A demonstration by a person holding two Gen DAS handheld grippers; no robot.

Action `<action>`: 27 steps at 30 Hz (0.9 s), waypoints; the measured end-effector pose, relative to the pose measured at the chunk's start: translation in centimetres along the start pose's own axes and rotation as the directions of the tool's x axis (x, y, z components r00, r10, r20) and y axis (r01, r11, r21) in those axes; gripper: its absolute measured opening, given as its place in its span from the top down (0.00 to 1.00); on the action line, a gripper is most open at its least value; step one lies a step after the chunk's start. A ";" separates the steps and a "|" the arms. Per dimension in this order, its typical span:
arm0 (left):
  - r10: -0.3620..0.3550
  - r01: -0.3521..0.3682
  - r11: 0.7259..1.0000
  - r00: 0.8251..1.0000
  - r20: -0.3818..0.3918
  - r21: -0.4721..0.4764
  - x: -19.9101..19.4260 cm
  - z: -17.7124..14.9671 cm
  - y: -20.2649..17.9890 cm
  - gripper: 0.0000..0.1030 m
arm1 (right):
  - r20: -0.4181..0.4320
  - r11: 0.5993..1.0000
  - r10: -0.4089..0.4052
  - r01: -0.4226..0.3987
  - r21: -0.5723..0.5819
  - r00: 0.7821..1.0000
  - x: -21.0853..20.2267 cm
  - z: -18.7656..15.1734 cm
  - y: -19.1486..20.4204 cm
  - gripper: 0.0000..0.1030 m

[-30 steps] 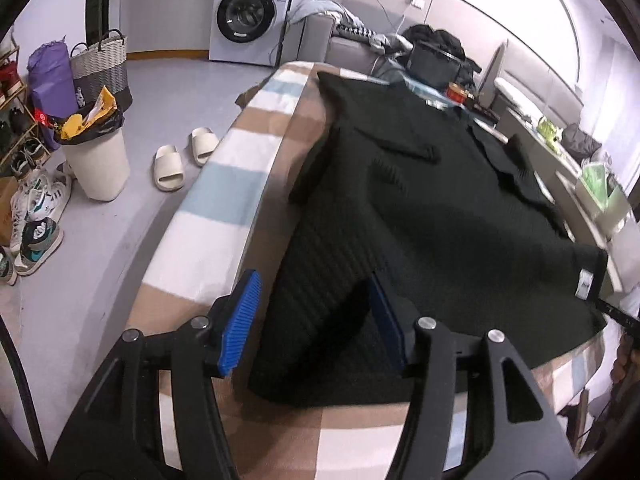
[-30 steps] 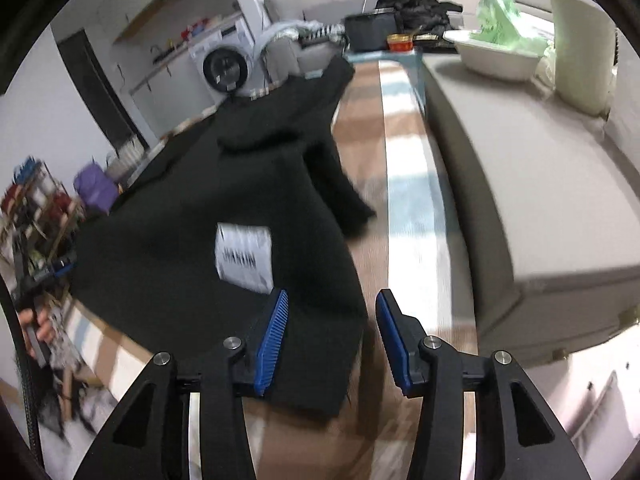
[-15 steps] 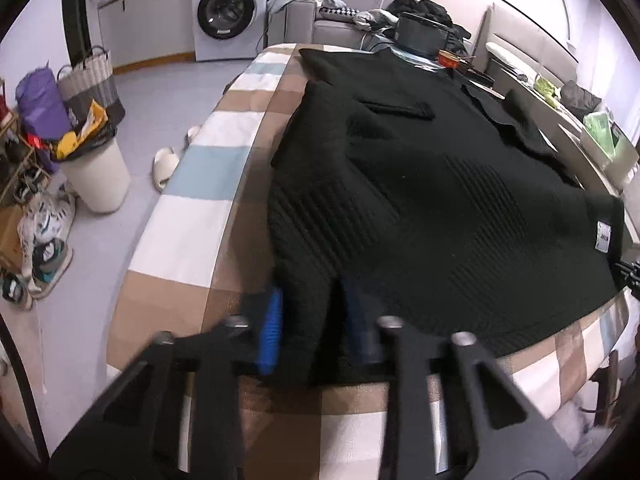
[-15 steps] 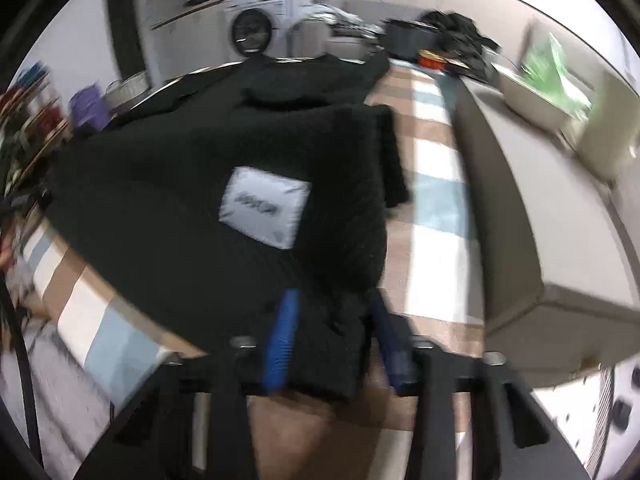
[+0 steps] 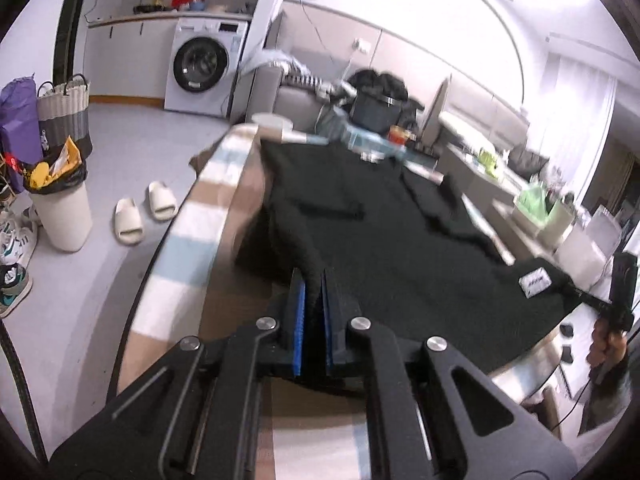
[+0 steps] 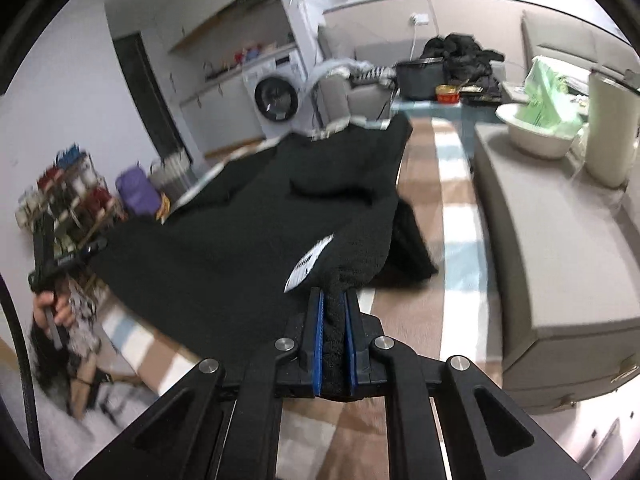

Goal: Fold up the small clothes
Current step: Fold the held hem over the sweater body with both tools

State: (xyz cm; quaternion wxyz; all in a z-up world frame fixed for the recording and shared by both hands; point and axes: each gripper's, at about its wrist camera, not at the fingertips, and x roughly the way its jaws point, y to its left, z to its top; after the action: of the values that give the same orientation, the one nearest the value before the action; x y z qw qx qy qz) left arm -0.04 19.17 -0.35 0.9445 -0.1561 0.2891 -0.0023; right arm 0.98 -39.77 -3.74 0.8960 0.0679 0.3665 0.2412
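Note:
A black knit sweater [image 5: 400, 240] lies spread on a striped cloth over the table [image 5: 192, 216]. My left gripper [image 5: 314, 284] is shut on the near left corner of its hem, and the fabric rises off the table there. In the right wrist view the same black sweater [image 6: 240, 248] shows a white label [image 6: 308, 264] near the hem. My right gripper [image 6: 334, 300] is shut on the near right corner of the hem, just right of the label, and that corner is lifted too. The right gripper's fingers [image 5: 620, 280] and the hand that holds it show at the far right of the left wrist view.
On the floor to the left stand a white bin [image 5: 60, 208], slippers [image 5: 144, 212], shoes and a basket [image 5: 64, 112]. A washing machine [image 5: 204, 68] is at the back. A beige counter [image 6: 560, 248] with a bowl [image 6: 536, 132] runs along the right of the table.
Both grippers went from open around the hem corners to shut on them. Both have since risen, lifting the near edge of the sweater off the table.

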 end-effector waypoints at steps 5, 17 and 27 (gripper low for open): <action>-0.001 0.004 1.000 0.996 0.087 -0.030 -0.9 2.9 0.2 0.96 | 0.131 0.999 0.024 -0.028 0.031 0.991 -1.5 2.2 0.4 0.91; 0.080 -0.079 0.991 0.997 0.004 -0.110 6.6 8.8 1.9 1.00 | 0.189 0.977 -0.108 0.069 0.203 0.976 5.9 10.6 -1.1 0.91; 0.063 -0.076 0.996 0.969 -0.239 -0.048 8.4 -0.8 1.9 0.48 | 0.133 0.983 -0.104 0.082 0.165 0.986 6.4 9.0 -0.5 0.91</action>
State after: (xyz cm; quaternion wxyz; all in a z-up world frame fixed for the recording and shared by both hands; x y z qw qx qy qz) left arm 6.38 19.94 -6.17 0.8978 -0.1713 0.4053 0.0203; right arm 11.34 -36.66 -1.40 0.9218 0.1385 0.3230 0.1635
